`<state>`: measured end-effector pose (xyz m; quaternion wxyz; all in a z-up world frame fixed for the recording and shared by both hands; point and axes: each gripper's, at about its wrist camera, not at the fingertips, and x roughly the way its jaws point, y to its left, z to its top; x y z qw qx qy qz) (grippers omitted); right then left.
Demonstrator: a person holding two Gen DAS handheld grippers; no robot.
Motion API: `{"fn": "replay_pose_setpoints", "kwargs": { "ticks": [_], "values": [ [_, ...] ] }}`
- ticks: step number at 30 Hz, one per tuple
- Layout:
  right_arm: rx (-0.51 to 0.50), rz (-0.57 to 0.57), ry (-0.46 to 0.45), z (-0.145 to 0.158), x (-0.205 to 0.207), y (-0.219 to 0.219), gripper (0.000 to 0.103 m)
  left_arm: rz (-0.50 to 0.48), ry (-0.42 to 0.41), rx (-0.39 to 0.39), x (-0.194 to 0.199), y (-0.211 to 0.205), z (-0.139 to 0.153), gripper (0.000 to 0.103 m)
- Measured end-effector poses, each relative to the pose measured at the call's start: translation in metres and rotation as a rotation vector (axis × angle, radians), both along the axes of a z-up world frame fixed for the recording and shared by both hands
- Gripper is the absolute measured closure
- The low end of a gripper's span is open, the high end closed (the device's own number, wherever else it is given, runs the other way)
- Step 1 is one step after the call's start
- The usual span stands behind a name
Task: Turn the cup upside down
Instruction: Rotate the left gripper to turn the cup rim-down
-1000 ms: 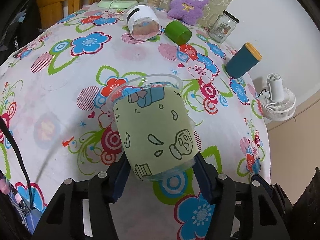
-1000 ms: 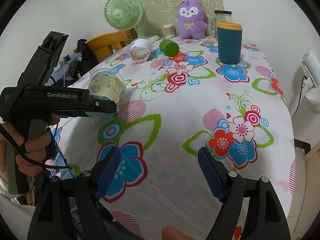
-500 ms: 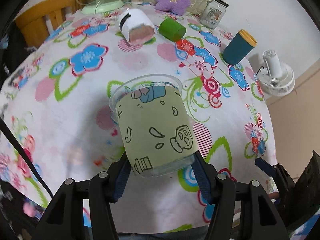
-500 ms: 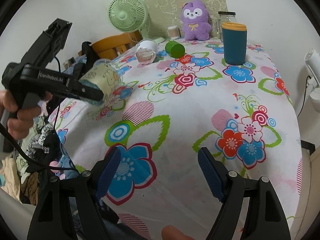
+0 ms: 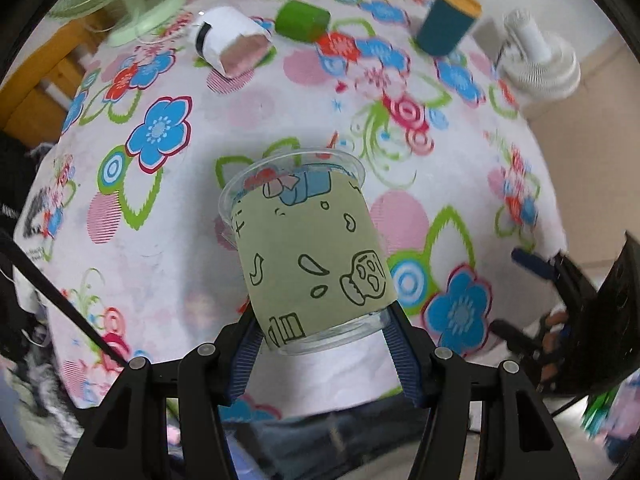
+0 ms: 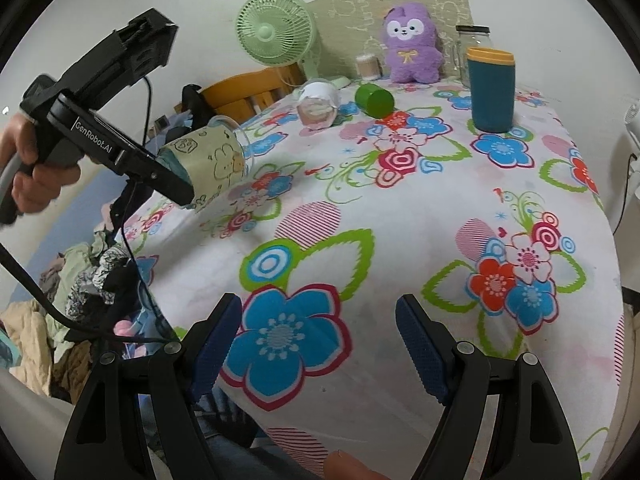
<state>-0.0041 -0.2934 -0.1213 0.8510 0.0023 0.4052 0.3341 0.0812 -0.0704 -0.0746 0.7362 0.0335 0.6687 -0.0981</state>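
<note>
A clear plastic cup (image 5: 308, 248) with a pale green cartoon sleeve is held in my left gripper (image 5: 324, 344), which is shut on its base end. The cup is lifted off the flowered tablecloth (image 5: 168, 216), its open rim pointing away and tilted down. In the right wrist view the cup (image 6: 210, 164) hangs above the table's left edge, lying nearly sideways in the left gripper (image 6: 172, 178). My right gripper (image 6: 320, 344) is open and empty above the table's near edge.
A white cup (image 6: 318, 104) and a green cup (image 6: 374, 100) lie on their sides at the back. A teal tumbler (image 6: 491, 88), a glass jar (image 6: 472, 40), a purple plush (image 6: 410, 42) and a green fan (image 6: 274, 36) stand there too. A white fan (image 5: 540, 64) sits off the right edge.
My left gripper has lifted the cup higher and tipped it, so the rim now points more down toward the table. My right gripper has stayed open in place.
</note>
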Motion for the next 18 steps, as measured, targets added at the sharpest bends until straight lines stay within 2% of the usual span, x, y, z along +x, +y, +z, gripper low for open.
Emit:
{"fn": "replay_pose_setpoints", "kwargs": {
  "ticks": [9,13,18],
  "values": [
    [0.012,0.033,-0.016,0.001,-0.009,0.009,0.022,-0.171,0.246,0.137,-0.002,-0.01,-0.018,0.042],
    [0.02,0.045,-0.027,0.002,-0.013,0.013,0.022,-0.199,0.365,0.147,-0.001,-0.012,-0.029,0.042],
    [0.032,0.053,-0.029,0.003,-0.013,0.016,0.022,-0.234,0.435,0.185,0.01,-0.018,-0.034,0.042]
  ]
}}
